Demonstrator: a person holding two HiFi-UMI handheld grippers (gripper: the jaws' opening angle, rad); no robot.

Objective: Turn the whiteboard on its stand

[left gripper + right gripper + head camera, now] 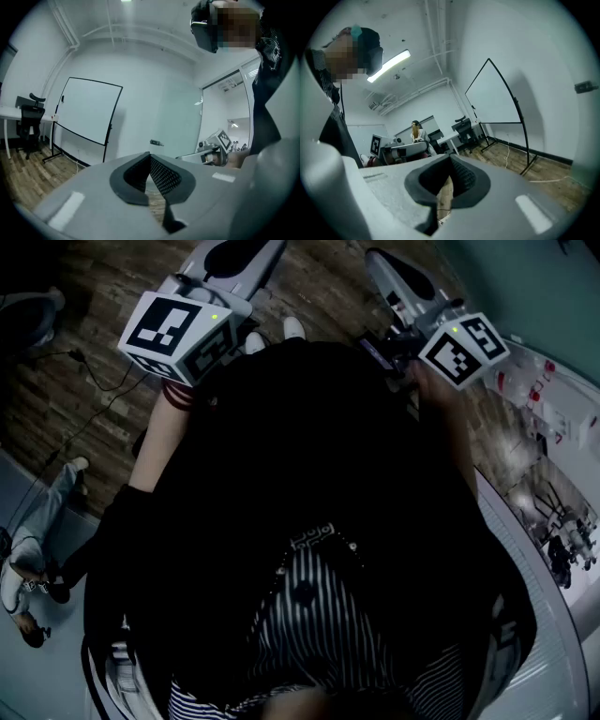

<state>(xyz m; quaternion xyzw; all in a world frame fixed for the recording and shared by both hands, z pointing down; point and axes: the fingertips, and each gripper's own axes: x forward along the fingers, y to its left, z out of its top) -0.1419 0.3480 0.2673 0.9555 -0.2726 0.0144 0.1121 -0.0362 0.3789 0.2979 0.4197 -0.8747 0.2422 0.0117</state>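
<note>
Left gripper (pixel 150 158) and right gripper (pixel 450 161) are both pinched together, empty. The whiteboard (pixel 87 110) stands far off by the wall, untouched. Approach seems the step in hand, then opening the jaws to take its edge.

The wearer's dark top (pixel 309 474) fills the centre of the frame, with a striped garment (pixel 319 634) below it. The left tool (pixel 242 254) and right tool (pixel 389 266) reach toward the top edge, each carrying a marker cube; their jaw tips cannot be made out. A white shoe (pixel 293 328) shows between them on the wooden floor (pixel 84 296). A dark cable (pixel 77 355) lies on the floor at left. A second person (pixel 37 540) in pale trousers sits at lower left. A white surface with printed pictures (pixel 553 512) lies at right.
</note>
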